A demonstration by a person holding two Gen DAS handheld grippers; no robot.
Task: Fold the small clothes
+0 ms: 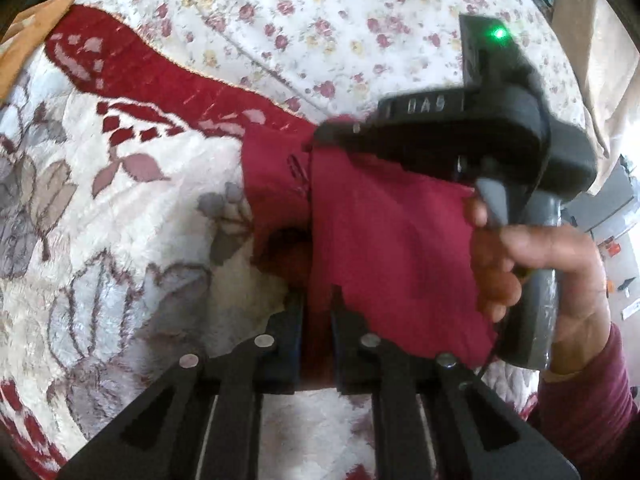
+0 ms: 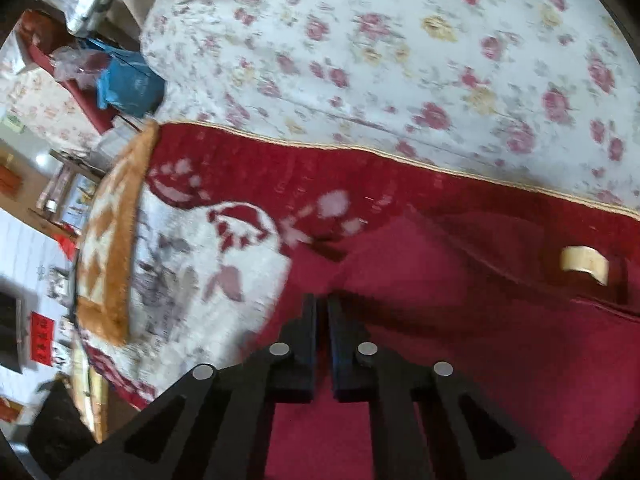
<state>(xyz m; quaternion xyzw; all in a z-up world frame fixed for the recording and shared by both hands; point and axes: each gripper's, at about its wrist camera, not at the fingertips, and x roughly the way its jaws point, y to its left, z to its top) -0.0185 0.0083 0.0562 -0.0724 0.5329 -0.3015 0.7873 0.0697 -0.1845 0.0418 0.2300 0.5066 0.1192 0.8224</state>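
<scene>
A small dark red garment (image 1: 384,236) hangs lifted above the bed, held by both grippers. My left gripper (image 1: 318,304) is shut on its lower edge, with cloth between the fingers. The right gripper (image 1: 332,134), held in a hand, pinches the garment's upper edge in the left wrist view. In the right wrist view my right gripper (image 2: 322,304) is shut on the red garment (image 2: 460,360), which fills the lower right. A pale label (image 2: 584,264) shows on the garment at the right.
A plush blanket (image 1: 120,220) with a red, white and grey leaf pattern covers the bed below. A white floral quilt (image 2: 400,60) lies beyond it. An orange patterned cushion (image 2: 112,240) sits at the bed's left edge, with room clutter past it.
</scene>
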